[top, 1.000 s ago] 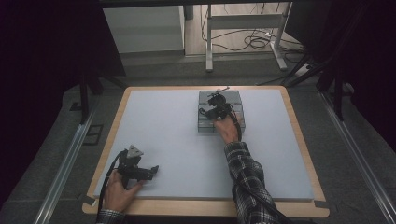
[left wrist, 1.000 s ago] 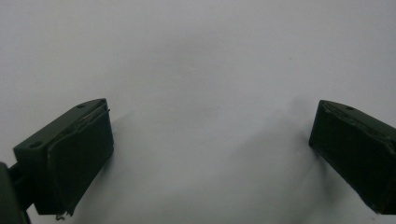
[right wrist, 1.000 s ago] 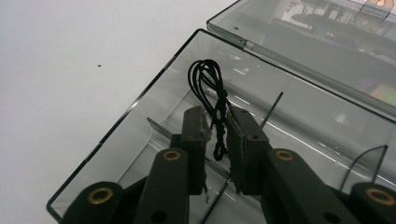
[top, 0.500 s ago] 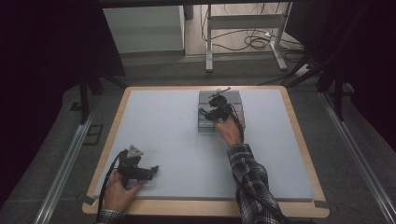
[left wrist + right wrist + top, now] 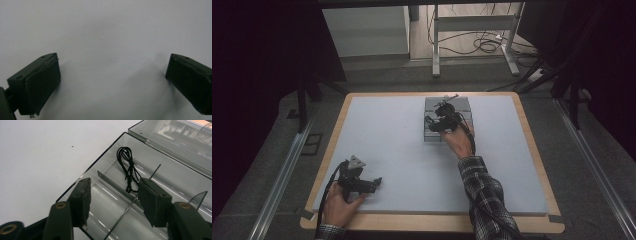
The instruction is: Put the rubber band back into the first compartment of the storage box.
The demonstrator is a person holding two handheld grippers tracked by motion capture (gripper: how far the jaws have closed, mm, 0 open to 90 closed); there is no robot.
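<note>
Black cord bundle (image 5: 128, 167) lies coiled in a far compartment of the clear divided box (image 5: 175, 177), against a divider; the box sits with its lid open on the far middle of the desk (image 5: 382, 130). Right gripper (image 5: 113, 195) hovers over the box, jaws apart, empty, cord just ahead between them. Looks like the reach-in step. Next move: dip lower, straddle the bundle, close without catching the divider. Left gripper (image 5: 112, 82) rests near the desk's front left, jaws wide open, idle.
</note>
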